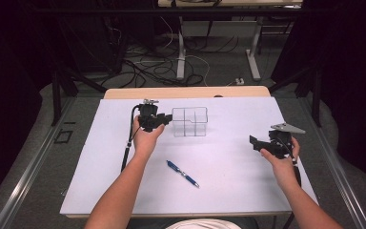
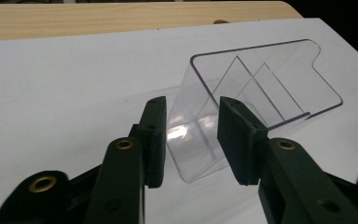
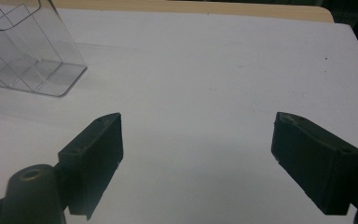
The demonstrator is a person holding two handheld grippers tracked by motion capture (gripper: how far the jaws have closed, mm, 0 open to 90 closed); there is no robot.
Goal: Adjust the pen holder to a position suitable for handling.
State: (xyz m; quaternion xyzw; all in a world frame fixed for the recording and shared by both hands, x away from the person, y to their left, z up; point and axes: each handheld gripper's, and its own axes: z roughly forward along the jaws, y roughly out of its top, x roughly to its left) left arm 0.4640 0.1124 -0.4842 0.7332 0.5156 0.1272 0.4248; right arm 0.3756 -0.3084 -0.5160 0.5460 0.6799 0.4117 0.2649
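Observation:
A clear plastic organiser [image 1: 189, 121] with inner dividers stands on the white sheet, left of centre at the back. My left gripper [image 1: 165, 119] is at its left end. In the left gripper view the organiser [image 2: 261, 79] has its near corner between the jaws of the left gripper [image 2: 192, 105], which stand apart without pressing on it. My right gripper [image 1: 255, 142] hovers over the sheet's right side, wide open, with nothing between its fingers. The right gripper view shows the right gripper [image 3: 198, 119] over bare sheet, the organiser [image 3: 28, 51] at far upper left.
A blue pen [image 1: 182, 173] lies on the white sheet [image 1: 228, 167] between the two forearms, pointing diagonally. The wooden table edge [image 1: 186, 92] runs along the back. Table legs and cables fill the floor beyond.

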